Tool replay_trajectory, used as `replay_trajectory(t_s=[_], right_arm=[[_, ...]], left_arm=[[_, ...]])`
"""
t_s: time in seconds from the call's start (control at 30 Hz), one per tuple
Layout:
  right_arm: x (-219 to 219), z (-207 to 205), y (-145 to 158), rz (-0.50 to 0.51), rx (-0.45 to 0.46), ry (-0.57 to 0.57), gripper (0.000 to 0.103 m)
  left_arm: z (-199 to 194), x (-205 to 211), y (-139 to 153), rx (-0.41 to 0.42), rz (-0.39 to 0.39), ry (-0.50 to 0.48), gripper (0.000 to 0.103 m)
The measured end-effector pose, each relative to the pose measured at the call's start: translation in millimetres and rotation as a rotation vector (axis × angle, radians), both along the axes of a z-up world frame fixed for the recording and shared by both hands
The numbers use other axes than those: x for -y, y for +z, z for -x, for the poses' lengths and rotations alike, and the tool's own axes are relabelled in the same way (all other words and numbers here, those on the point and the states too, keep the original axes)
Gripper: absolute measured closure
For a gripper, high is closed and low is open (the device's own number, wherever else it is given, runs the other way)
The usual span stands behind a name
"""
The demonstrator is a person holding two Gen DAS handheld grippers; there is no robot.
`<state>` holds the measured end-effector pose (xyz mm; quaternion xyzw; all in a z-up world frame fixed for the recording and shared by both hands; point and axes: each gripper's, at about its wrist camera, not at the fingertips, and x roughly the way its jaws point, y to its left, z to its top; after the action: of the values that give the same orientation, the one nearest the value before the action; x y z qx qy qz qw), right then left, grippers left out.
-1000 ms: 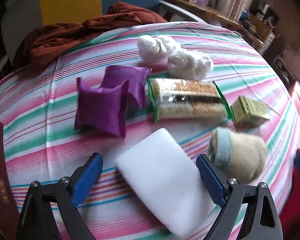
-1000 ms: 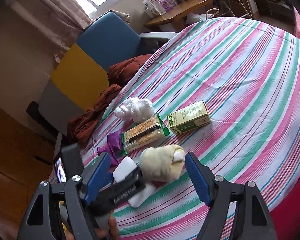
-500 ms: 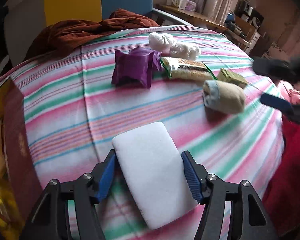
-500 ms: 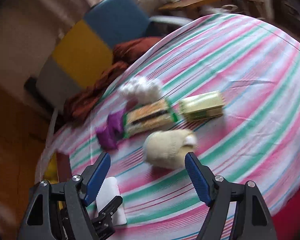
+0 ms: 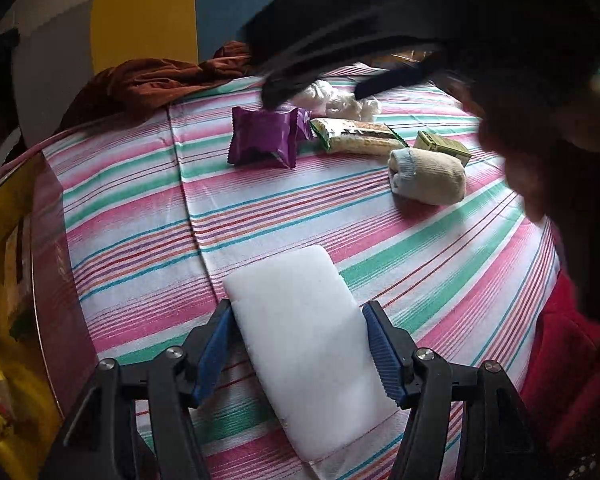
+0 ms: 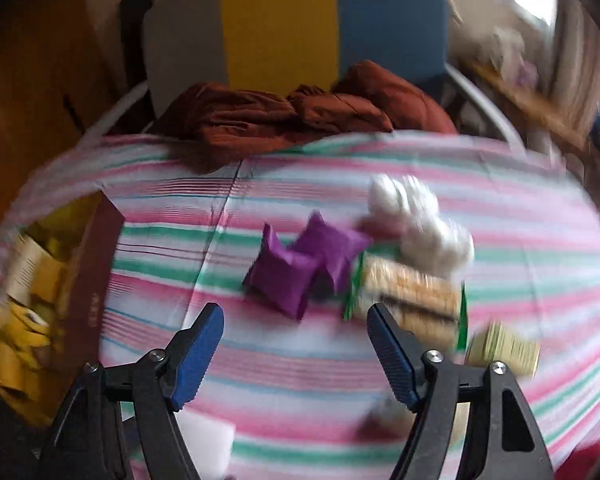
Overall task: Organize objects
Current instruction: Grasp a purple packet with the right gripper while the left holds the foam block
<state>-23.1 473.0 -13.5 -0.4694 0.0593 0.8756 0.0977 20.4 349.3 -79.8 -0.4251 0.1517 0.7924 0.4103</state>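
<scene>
Sponge [image 5: 308, 344]: white, flat, rounded corners

- My left gripper [image 5: 300, 344] has just closed its jaws on the white sponge block [image 5: 308, 340].
- Beyond my jaws: purple packets [image 5: 262, 140], rolled sock [image 5: 428, 176].

Black gripper [image 5: 300, 344], ribbed blue pads [image 5: 382, 354]

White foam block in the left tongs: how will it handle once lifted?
The white rectangular foam block is probably light and slightly squashy. The left tongs grip it near the middle across its width, so it probably won't droop. The matte surface suggests little slip.
</scene>
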Motion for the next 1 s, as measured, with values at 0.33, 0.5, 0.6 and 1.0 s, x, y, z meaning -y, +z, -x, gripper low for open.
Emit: replay_trajectory(t_s=[0.33, 0.5, 0.6, 1.0], right_arm=[[43, 53, -39, -0.463, 0.213, 0.362, 0.034], [38, 63, -56, -0.464, 0.259, 0.349, 0.070], [25, 50, -40, -0.296, 0.195, 0.288, 0.071], [2, -43, 0, 0.011, 0.018, 0.036, 0.071]], left_arm=[[-1, 2, -4, -0.012, -0.029, -0.008, 0.037], [0, 4, -3, -0.011, -0.036, -0.010, 0.037], [0, 5, -3, -0.014, -0.041, -0.009, 0.037], [-3, 8, 1, 0.015, -0.073, 0.001, 0.043]])
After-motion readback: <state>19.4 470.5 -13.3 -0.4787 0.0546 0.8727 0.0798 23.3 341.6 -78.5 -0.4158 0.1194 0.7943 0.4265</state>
